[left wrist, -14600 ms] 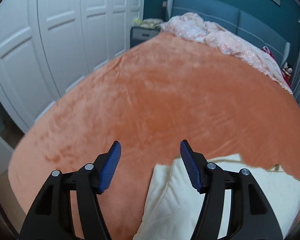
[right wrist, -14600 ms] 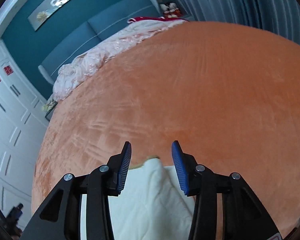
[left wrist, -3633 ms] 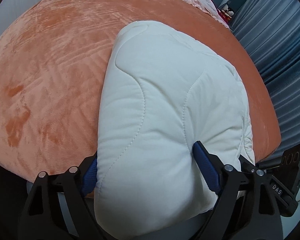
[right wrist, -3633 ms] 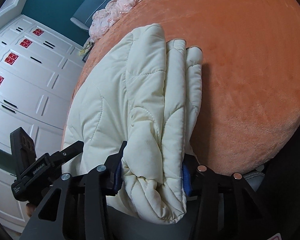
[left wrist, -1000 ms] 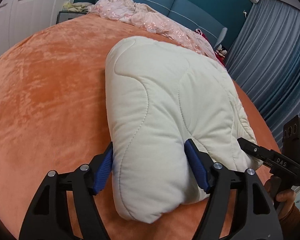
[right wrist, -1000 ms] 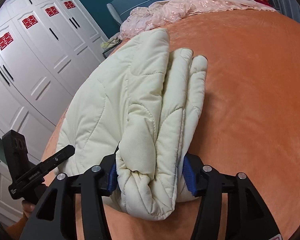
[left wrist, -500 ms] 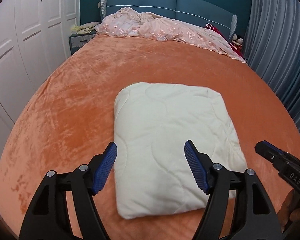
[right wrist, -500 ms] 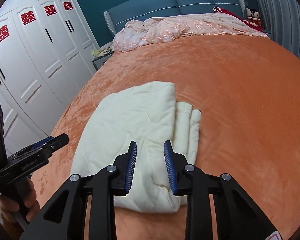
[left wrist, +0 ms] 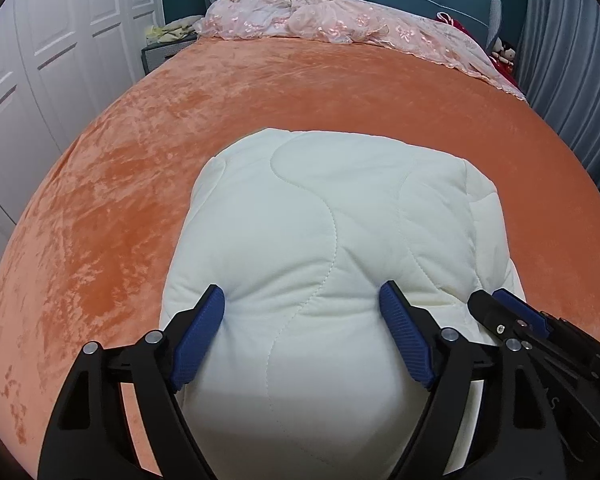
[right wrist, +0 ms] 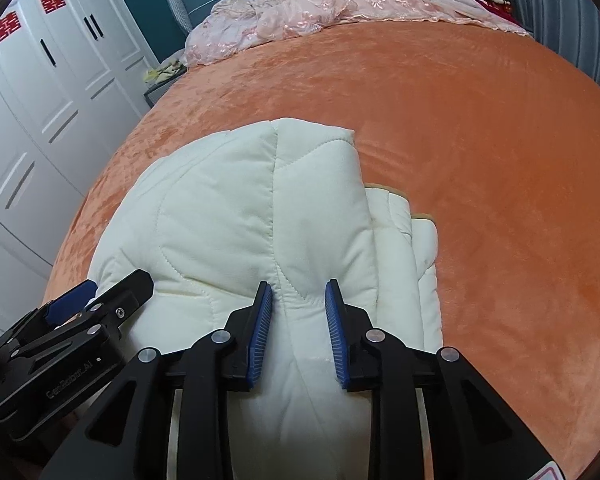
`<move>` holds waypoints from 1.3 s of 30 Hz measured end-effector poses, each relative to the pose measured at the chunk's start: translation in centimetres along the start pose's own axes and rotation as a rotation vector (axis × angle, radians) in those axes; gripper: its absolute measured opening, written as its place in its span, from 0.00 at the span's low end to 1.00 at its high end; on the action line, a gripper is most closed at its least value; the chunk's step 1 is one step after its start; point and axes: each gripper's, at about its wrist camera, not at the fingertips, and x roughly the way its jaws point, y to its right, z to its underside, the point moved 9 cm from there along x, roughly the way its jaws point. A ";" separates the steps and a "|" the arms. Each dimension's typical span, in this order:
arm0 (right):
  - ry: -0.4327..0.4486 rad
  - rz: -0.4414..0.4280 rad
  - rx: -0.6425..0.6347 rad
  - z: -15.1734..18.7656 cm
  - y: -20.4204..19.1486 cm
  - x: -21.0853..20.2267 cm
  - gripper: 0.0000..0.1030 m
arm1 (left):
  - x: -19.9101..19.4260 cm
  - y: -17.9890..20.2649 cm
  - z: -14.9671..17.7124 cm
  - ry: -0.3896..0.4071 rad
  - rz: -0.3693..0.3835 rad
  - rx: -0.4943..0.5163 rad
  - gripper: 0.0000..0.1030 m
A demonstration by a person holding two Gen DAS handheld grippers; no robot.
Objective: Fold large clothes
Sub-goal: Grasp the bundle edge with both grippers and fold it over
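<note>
Open orange bedspread (left wrist: 340, 92) beyond folded quilt (left wrist: 332, 216); pink bedding (left wrist: 340, 28) blocks headboard end

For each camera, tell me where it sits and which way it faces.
Left wrist: on the left hand-held gripper, facing down the bed toward the headboard; its pads flank the quilt's near end; the right hand-held gripper shows at right.
Right wrist: on the right hand-held gripper, same direction; its pads pinch a quilt ridge; the left hand-held gripper shows at left.
Shared: quilt, bed, wardrobe.
</note>
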 end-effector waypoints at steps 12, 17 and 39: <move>0.056 -0.011 -0.023 0.4 0.6 2.8 0.25 | 3.2 0.6 0.2 0.049 -0.030 0.003 0.85; 0.085 -0.017 -0.025 0.3 0.6 3.3 0.25 | 4.0 0.5 0.2 0.072 -0.040 -0.008 0.85; 0.156 -0.015 -0.054 0.4 0.9 3.8 0.25 | 4.6 0.4 0.6 0.138 -0.084 -0.009 0.86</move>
